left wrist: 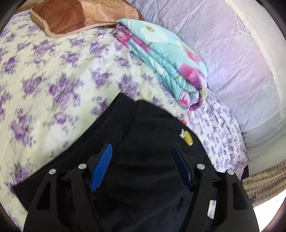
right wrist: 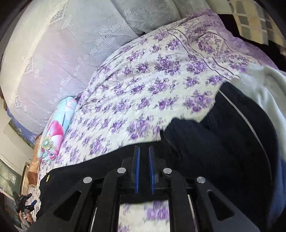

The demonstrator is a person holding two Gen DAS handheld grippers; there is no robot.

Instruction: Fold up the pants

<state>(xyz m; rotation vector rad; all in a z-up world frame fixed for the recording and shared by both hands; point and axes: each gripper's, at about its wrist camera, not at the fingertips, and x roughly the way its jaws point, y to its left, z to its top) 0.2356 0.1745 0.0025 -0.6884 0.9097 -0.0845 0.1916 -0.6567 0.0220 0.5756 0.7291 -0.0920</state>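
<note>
Black pants (left wrist: 143,135) with a small yellow patch (left wrist: 188,137) lie on a bed with a purple flowered sheet (left wrist: 44,75). My left gripper (left wrist: 143,151) is open just above the pants' waist end, its blue pads apart and empty. In the right wrist view the pants (right wrist: 214,142) spread across the sheet (right wrist: 143,80), with a thin white side stripe at the right. My right gripper (right wrist: 143,149) has its blue pads close together with a narrow gap, over the black cloth; I cannot tell whether cloth is pinched between them.
A folded teal and pink quilt (left wrist: 164,58) lies past the pants, also in the right wrist view (right wrist: 57,125). A brown cushion (left wrist: 71,16) lies at the bed's far end. A pale lace-covered backrest (left wrist: 232,53) runs along the side. A pale garment (right wrist: 264,85) lies at the right.
</note>
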